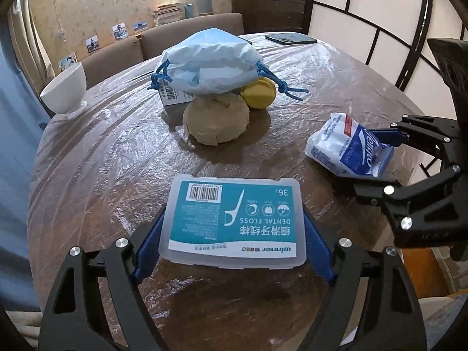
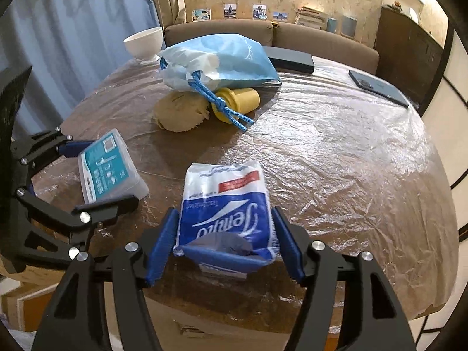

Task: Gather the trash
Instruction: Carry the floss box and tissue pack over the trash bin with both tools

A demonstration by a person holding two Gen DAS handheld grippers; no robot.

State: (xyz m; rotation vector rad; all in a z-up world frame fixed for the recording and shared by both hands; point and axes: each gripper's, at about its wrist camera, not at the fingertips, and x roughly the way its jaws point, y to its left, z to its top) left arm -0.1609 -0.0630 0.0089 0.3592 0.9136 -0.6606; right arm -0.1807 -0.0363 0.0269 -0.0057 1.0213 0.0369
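My left gripper [image 1: 232,234] is shut on a clear dental floss box [image 1: 234,222] with a teal label, held near the table's front edge; the box also shows in the right wrist view [image 2: 108,169]. My right gripper [image 2: 226,239] is shut on a blue and white Tempo tissue pack [image 2: 225,207], which also shows at the right of the left wrist view [image 1: 345,146]. A light blue drawstring bag [image 1: 210,61] lies at the table's middle on a tan paper wad [image 1: 216,118], a yellow cup [image 1: 259,92] and a white box [image 1: 172,96].
The round table [image 2: 336,146] is covered with clear plastic film. A white bowl [image 1: 65,90] stands at the far left edge. A dark notebook [image 1: 291,38] and a dark flat case [image 2: 289,60] lie at the far side. A brown sofa stands behind.
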